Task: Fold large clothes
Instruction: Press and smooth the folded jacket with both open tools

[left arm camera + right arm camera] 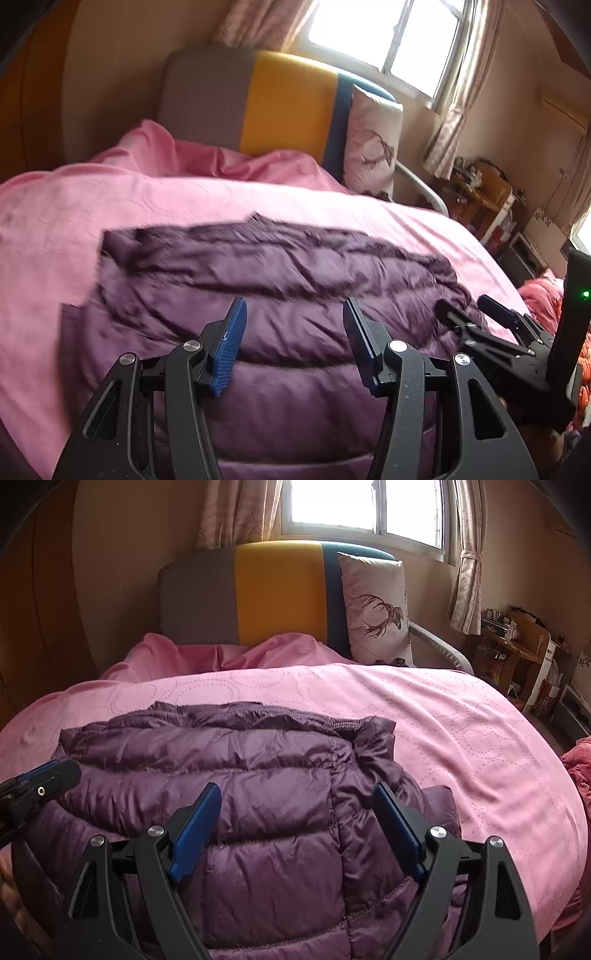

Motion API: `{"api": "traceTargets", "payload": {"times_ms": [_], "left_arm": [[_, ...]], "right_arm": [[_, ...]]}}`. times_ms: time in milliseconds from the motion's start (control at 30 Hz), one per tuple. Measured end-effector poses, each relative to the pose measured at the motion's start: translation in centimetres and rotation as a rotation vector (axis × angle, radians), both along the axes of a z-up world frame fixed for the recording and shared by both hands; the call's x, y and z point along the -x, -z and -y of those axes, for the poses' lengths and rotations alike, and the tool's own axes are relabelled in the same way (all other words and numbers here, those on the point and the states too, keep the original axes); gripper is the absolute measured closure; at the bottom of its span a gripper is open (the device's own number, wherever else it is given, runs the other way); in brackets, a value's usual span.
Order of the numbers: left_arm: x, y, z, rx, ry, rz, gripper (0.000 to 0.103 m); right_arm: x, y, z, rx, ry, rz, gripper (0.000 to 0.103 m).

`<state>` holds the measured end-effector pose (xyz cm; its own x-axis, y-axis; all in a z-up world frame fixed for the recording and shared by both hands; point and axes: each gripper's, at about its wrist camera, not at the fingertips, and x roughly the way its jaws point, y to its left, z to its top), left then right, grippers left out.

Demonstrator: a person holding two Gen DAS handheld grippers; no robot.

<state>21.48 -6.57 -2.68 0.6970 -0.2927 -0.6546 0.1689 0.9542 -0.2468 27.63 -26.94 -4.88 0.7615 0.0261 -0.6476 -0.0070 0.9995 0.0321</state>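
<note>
On the pink bed [461, 716], at 12 o'clock from both my grippers, the purple puffer jacket [229, 775] lies partly folded, its far portion doubled over the near part. My left fingers [293, 332] hang spread wide above the quilting, holding nothing; my right fingers [295, 819] gape likewise, empty. One fold looks done. By my judgement, a sleeve bulging at 2 o'clock and final tidying remain.

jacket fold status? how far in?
Done: purple puffer jacket lies on the pink bedspread, folded into a compact bundle. In hand: nothing; left gripper and right gripper hover open above it. Left: perhaps a final tidy.
</note>
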Motion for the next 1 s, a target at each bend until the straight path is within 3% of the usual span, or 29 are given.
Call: {"api": "traceTargets", "payload": {"times_ms": [67, 200, 433, 567, 667, 767, 1000], "left_arm": [[-0.9, 2.0, 1.0, -0.027, -0.007, -0.048, 0.050], [-1.5, 4.8, 1.1, -0.052, -0.015, -0.064, 0.050], [-1.9, 7.1, 0.9, -0.058, -0.019, -0.080, 0.050], [-1.5, 5.5, 0.4, -0.047, -0.008, -0.098, 0.050], [0.0, 3.4, -0.2, -0.055, -0.034, -0.054, 0.037], [1.8, 1.8, -1.1, -0.072, -0.063, -0.001, 0.037], [4.1, 0.8, -4.3, -0.057, -0.118, 0.020, 0.037]], "right_arm": [[-0.2, 1.3, 0.6, -0.011, 0.005, -0.016, 0.019], [-0.6, 3.6, 1.2, -0.045, 0.011, -0.050, 0.018], [-0.9, 5.7, 0.8, -0.006, 0.009, -0.072, 0.018], [-0.6, 4.9, 1.0, -0.002, -0.002, -0.080, 0.017], [0.6, 3.3, 1.0, -0.003, 0.002, -0.062, 0.016], [3.1, 1.6, 0.2, -0.008, -0.040, -0.007, 0.015], [7.3, 0.2, -2.5, -0.037, -0.130, 0.025, 0.015]]}}
